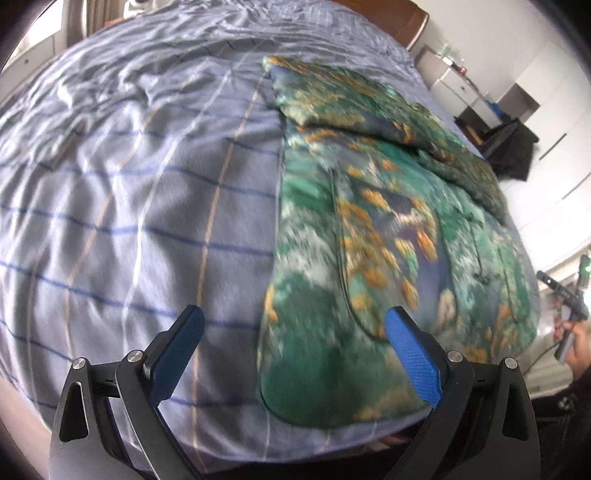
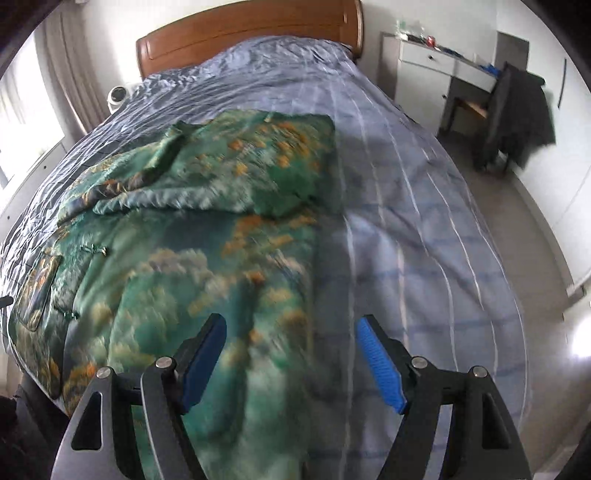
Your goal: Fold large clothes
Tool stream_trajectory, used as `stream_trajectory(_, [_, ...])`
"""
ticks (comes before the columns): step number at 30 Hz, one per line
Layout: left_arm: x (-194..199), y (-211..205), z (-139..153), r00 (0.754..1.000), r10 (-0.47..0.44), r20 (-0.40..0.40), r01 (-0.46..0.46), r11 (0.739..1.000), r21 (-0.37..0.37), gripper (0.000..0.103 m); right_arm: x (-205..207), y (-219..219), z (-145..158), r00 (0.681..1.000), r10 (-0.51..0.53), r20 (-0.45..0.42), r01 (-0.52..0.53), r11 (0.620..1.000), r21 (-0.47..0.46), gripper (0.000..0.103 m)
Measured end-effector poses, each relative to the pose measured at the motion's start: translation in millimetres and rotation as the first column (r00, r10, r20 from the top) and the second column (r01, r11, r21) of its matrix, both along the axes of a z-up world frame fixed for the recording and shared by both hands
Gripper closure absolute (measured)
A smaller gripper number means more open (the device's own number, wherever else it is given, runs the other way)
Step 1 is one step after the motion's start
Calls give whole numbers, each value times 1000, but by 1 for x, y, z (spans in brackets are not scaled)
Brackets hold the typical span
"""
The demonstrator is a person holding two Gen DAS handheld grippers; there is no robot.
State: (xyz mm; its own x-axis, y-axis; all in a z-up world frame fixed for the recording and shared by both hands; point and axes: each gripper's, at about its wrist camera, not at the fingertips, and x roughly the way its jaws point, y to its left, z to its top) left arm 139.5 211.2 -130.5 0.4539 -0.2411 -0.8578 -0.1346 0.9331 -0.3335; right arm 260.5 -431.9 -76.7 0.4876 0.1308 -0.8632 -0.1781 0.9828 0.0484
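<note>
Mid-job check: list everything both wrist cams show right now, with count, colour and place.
Green satin garment with orange and white print: one, laid flat on the bed, far part folded over.
Blue-grey checked bedsheet: one, rumpled, covering the bed.
Brown wooden headboard: one, far end of the bed.
White desk with drawers: one, right wall.
Dark cloth on a chair: one, beside the desk.
Left gripper: black, blue pads, open, empty, above the garment's near left edge.
Right gripper: same, open, empty, above its near right edge.
</note>
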Motion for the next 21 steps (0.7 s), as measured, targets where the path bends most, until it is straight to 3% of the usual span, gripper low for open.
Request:
stream_trajectory(6, [-4,-18,-9,998,-53,-23,54,998,45,4,-29,-18,-13,994,65,-84,-60,996,60,28])
stream_trajectory(10, [6,-28,-15,996,-90,-20,89,994,-57,5,-38,-19,-32,982,99,-160,-84,992,99,28])
stream_trajectory(14, [16,-45,-26,989,-145,-42,146,989,20,4,-42,-20,-46,970,117,-214,-69,973,221,27])
stream_trajectory(18, [19,-48,-30,988,-143,-52,144,989,20,3,-40,-21,-58,976,82,-203,-36,974,222,23])
stream_trajectory(21, [14,-49,-26,987,-151,-58,153,988,33,10,-39,-15,-60,957,143,-251,-53,941,334,23])
